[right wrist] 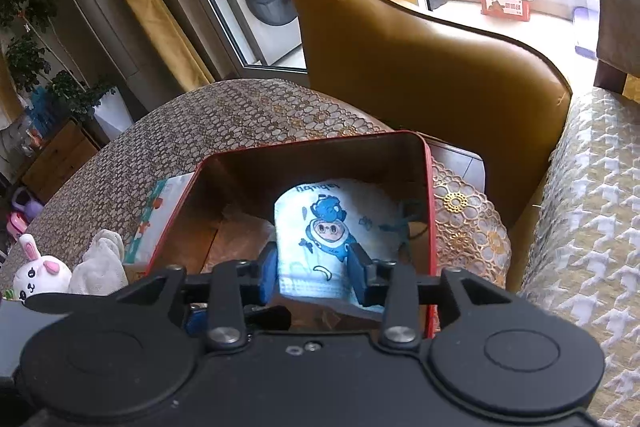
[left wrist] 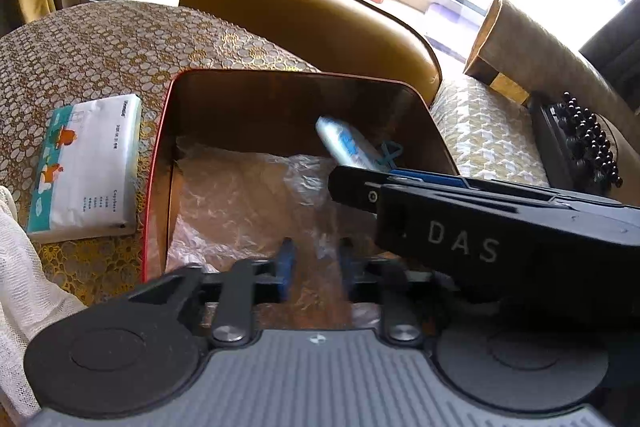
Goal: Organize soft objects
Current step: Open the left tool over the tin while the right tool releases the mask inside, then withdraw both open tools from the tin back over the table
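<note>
Pinched between the right gripper's (right wrist: 316, 273) blue fingers, a white tissue pack printed with a blue cartoon monkey (right wrist: 336, 223) sits inside the red-rimmed rectangular tin (right wrist: 428, 195) on the lace-covered worktop (right wrist: 200, 123). Only the left view shows the left gripper (left wrist: 316, 267), fingers spread over crinkled clear plastic (left wrist: 240, 203), empty.
</note>
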Motion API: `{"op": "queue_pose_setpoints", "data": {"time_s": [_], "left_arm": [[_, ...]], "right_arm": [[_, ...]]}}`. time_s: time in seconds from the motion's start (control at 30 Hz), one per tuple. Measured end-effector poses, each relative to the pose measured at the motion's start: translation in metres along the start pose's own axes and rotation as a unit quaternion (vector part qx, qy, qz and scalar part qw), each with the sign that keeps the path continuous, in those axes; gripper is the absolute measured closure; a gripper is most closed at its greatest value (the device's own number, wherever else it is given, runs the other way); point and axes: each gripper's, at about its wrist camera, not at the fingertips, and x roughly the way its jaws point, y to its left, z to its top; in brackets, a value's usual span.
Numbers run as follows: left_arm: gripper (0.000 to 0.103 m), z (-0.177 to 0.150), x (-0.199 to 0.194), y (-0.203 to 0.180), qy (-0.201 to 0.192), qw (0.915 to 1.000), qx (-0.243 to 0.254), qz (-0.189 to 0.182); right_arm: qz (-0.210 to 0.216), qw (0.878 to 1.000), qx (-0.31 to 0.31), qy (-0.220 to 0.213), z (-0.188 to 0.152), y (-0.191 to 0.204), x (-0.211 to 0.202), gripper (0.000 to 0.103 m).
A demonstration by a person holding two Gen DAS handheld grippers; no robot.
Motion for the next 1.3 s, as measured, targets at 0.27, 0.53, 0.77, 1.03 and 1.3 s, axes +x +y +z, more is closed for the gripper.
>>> {"op": "queue_pose_setpoints", "data": {"time_s": [0.27,0.53,0.77,1.03,1.3], "left_arm": [[0.046,-0.004,-0.021,0.001,-0.026,0.9997,0.002,0.002],[0.046,-0.016,-0.061,0.001,-0.059,0.9982,0.009,0.006],[0.046,-0.029,-0.106,0.006,-0.092,0.9957,0.009,0.005],[0.042,-0.05,-0.154,0.013,-0.126,0.9916,0.017,0.022],[0.034,-0.077,-0.198,0.034,-0.153,0.9876,0.006,0.036]], "right_arm": [[0.011,1.0,0.003,-0.016,0.002,0.0,-0.02,0.061],[0.027,0.999,-0.006,-0.046,-0.002,0.013,-0.057,0.046],[0.038,0.997,-0.022,-0.071,-0.009,0.029,-0.091,0.039],[0.062,0.993,-0.047,-0.088,-0.023,0.053,-0.121,0.035],[0.086,0.989,-0.057,-0.106,-0.041,0.079,-0.144,0.025]]}}
